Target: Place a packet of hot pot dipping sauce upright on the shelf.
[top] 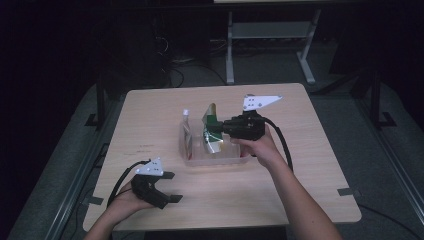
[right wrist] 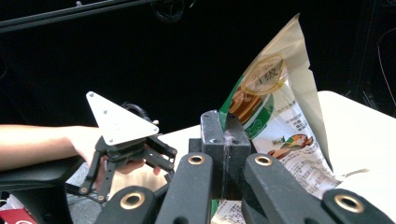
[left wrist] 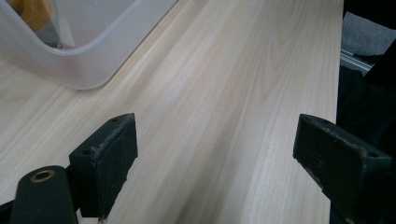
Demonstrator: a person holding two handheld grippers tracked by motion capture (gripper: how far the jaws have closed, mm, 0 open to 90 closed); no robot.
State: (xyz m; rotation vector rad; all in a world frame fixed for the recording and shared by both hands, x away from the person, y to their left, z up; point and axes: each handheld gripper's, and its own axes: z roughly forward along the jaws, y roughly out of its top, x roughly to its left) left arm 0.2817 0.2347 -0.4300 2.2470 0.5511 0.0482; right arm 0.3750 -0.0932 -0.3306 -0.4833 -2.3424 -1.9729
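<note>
Green, white and foil-silver, the flat snack pouch (top: 212, 131) is the thing being worked on in the high view: it stands upright over the clear plastic rectangular bin (top: 200, 157) near the middle of the pale wood-grain table (top: 310, 170), pinched at one edge by the right hand-held gripper (top: 223, 129), which reaches in level from the right. Holding it by the edge and upright probably lets it slide in beside the small clear bottle with a white cap (top: 186, 131) that leans at the bin's left end. The left hand-held gripper (top: 172, 187) rests low on the table's near left part, well apart from the bin, likely parked out of the way.

From the left gripper view, its jaws stand wide apart with nothing between them, only bare table, and a rounded corner of the bin (left wrist: 88, 70) lies ahead at upper left, with something yellow blurred inside.

Seen in the right gripper view, the right hand-held gripper (right wrist: 227, 140) is clamped tight on the pouch (right wrist: 275, 116), the jaws pressed together on its thin lower edge. The pouch rises above them, creased and slightly bowed, with a gold round seal, a green band and printed food pictures on white. Farther off, the left hand-held gripper (right wrist: 126, 154) shows under its grey three-cornered plate.
</note>
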